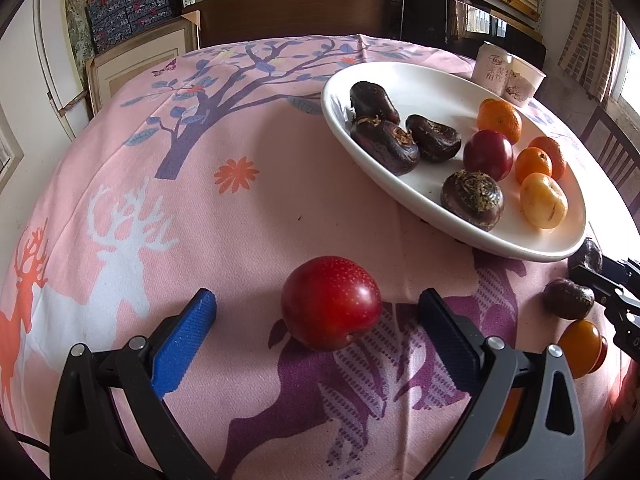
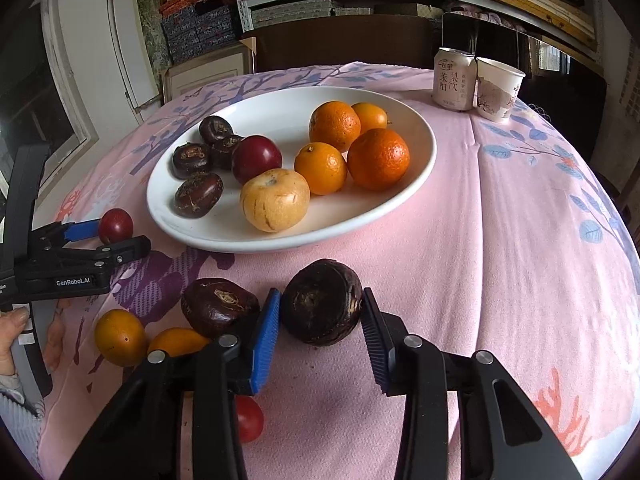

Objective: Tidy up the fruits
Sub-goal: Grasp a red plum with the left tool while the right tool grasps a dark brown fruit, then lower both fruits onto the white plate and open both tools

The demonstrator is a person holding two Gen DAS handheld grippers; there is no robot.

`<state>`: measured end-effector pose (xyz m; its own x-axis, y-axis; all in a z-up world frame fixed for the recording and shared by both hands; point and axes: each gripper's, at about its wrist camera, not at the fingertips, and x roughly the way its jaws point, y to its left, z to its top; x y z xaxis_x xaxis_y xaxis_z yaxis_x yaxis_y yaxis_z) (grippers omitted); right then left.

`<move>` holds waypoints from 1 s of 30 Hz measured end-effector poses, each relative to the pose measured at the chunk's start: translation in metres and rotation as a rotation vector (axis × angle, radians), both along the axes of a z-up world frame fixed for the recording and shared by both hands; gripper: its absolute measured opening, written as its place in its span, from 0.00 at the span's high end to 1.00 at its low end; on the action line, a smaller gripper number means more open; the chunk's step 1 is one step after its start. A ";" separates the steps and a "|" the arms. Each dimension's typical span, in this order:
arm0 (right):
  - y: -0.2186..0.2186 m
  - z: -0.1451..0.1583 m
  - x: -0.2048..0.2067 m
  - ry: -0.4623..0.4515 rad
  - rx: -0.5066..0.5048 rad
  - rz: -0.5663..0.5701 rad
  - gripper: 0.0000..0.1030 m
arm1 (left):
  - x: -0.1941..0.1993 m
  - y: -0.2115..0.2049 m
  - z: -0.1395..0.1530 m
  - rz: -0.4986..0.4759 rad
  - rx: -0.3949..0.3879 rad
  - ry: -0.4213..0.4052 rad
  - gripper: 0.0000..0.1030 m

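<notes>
Pinching the dark water chestnut (image 2: 322,303) on the tablecloth (image 2: 500,220) just before the white plate (image 2: 416,176), my right gripper (image 2: 320,312) needs a lift, I judge, while my left gripper (image 1: 318,310) gapes wide around the red plum (image 1: 331,302), holding nothing.

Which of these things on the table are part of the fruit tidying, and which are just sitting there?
Part of the job:
- white plate of fruit
- dark chestnut in the right tool
- red plum between the open left tool fingers
- loose orange fruit

Just lying about:
- drink can
- paper cup
</notes>
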<state>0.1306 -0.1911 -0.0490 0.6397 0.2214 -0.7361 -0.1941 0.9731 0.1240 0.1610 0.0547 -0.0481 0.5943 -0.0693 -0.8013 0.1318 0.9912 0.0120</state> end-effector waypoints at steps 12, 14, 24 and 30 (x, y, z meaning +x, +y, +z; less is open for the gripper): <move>-0.009 -0.001 0.002 0.004 0.033 -0.031 0.61 | -0.005 0.006 0.007 -0.039 -0.107 -0.038 0.54; -0.011 -0.001 0.002 0.003 0.040 -0.033 0.61 | -0.008 0.006 0.009 -0.034 -0.103 -0.053 0.62; -0.023 0.005 -0.003 -0.030 0.094 -0.053 0.61 | -0.023 0.003 0.015 -0.065 -0.126 -0.072 0.62; -0.041 0.022 -0.025 -0.124 0.210 -0.059 0.61 | -0.044 -0.016 0.042 -0.132 -0.130 -0.168 0.62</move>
